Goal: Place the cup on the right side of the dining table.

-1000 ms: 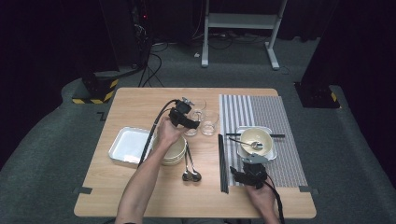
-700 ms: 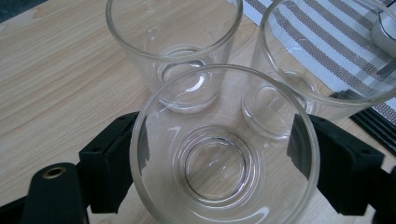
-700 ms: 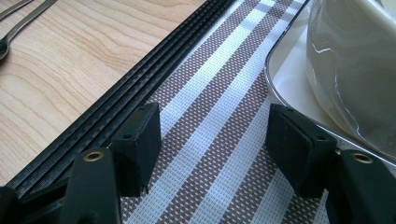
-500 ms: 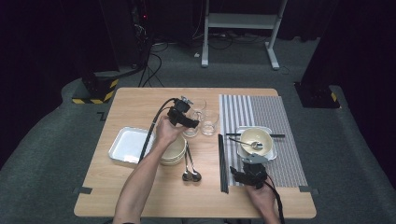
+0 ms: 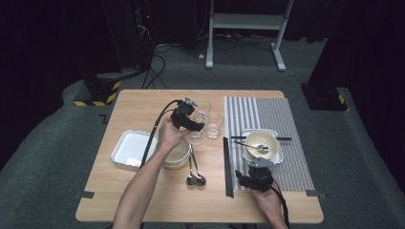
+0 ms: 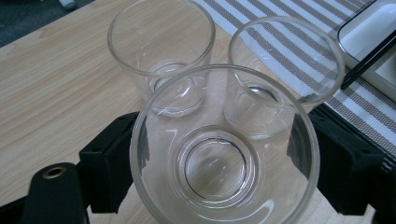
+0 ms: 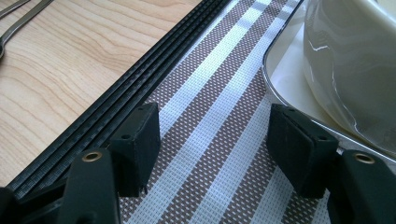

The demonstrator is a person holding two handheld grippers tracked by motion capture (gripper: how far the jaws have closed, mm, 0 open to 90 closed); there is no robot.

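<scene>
I see my left gripper (image 5: 197, 125) with its jaws on both sides of a clear glass (image 6: 224, 154), pads at its walls. The glass stands straight up on the counter (image 5: 143, 102), mouth up, two more glasses (image 6: 161, 51) just beyond the jaws. My right gripper (image 7: 212, 140) has wide-open jaws, holding nothing.

Near glass (image 6: 224, 158): clear, empty tumbler, upright on the wooden table, left of the striped mat. Two like glasses stand upright just beyond it, the far-left glass (image 6: 161, 51) and the right glass (image 6: 285, 65), all three clustered close together.
</scene>
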